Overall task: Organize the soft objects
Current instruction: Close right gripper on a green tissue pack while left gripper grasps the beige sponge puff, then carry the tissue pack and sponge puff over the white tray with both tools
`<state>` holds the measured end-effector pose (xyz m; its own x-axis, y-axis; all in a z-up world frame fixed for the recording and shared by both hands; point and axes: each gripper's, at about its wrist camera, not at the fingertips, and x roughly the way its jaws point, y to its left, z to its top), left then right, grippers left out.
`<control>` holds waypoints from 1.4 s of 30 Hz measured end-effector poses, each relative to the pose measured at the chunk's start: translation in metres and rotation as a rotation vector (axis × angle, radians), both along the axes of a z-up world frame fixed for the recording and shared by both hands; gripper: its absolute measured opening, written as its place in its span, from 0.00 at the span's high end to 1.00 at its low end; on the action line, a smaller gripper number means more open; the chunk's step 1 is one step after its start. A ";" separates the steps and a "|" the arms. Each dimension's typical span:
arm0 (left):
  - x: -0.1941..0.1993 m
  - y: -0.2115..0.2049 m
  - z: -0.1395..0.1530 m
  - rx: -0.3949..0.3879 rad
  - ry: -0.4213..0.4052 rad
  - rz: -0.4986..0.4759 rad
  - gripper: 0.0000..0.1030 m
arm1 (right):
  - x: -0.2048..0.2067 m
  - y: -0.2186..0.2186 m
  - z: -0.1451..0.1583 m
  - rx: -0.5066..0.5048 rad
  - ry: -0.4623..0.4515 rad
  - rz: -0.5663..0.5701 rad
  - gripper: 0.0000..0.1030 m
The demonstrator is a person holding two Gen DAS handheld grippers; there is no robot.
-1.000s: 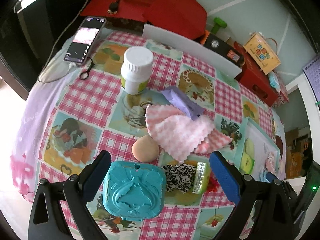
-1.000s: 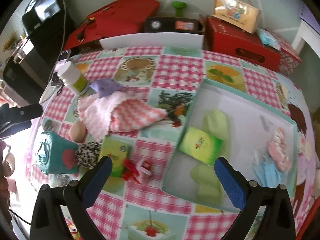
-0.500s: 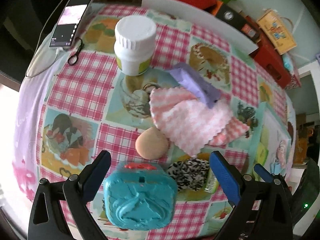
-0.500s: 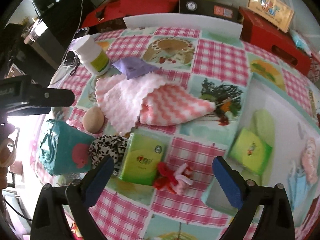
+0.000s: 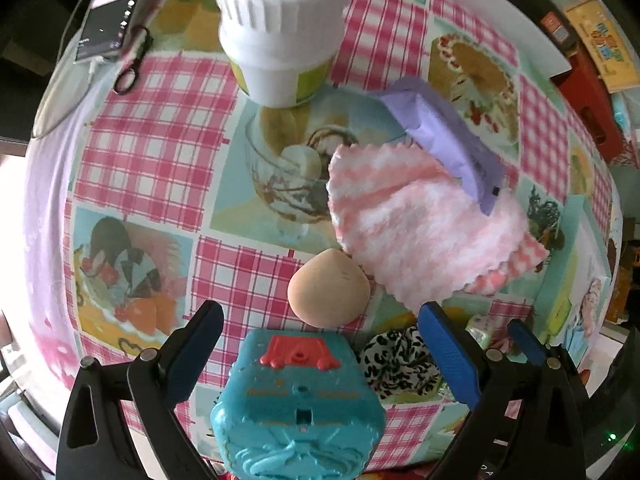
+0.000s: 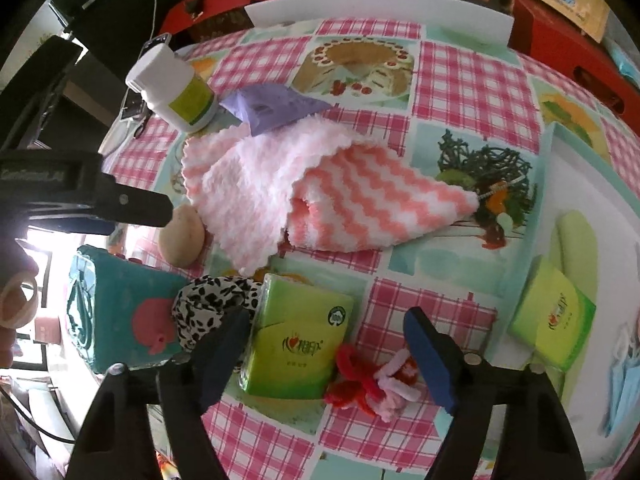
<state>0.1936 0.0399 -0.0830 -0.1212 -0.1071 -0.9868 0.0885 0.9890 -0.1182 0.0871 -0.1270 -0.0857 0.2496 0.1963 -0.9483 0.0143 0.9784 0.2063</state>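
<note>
My left gripper [image 5: 320, 320] is open above a beige makeup sponge [image 5: 328, 286] and the top of a teal toy box [image 5: 298, 404]. A pink-white wavy cloth [image 5: 420, 228] lies to the right, with a purple packet [image 5: 444, 136] on its far edge. My right gripper [image 6: 326, 324] is open, low over a green tissue pack [image 6: 296, 348] and a red-pink yarn toy [image 6: 372, 380]. A leopard-print scrunchie [image 6: 212, 304] lies left of the pack. The cloth [image 6: 320, 196], sponge [image 6: 182, 236] and left gripper's finger [image 6: 132, 204] show in the right wrist view too.
A white pill bottle [image 5: 280, 28] stands at the back, and shows in the right wrist view [image 6: 172, 88]. A phone [image 5: 116, 28] lies far left. A white tray [image 6: 576, 184] on the right holds a green tissue pack [image 6: 552, 320], a green sponge [image 6: 576, 244] and soft items. Red boxes stand behind the table.
Both grippers have moved forward and lower over the table. The left now frames the beige sponge; the right has shifted left from the tray to the green tissue pack.
</note>
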 end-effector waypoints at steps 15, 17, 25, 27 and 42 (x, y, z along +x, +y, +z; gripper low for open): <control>0.019 -0.049 -0.037 0.083 0.065 -0.087 0.20 | 0.013 -0.005 -0.019 0.048 0.028 -0.014 0.46; 0.018 -0.051 -0.041 0.085 0.072 -0.090 0.23 | 0.012 -0.005 -0.022 0.052 0.026 -0.016 0.46; 0.011 -0.057 -0.057 0.110 0.083 -0.092 0.47 | 0.010 -0.011 -0.021 0.061 0.016 -0.030 0.46; 0.011 -0.056 -0.055 0.109 0.076 -0.094 0.48 | 0.008 -0.011 -0.018 0.059 0.014 -0.032 0.46; -0.002 -0.029 -0.010 0.034 -0.052 -0.023 0.49 | -0.008 -0.021 0.012 0.077 -0.041 -0.065 0.48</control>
<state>0.1912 0.0114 -0.0926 -0.0720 -0.0715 -0.9948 0.1159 0.9901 -0.0796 0.0790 -0.1483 -0.0735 0.3028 0.2498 -0.9197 0.0675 0.9570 0.2822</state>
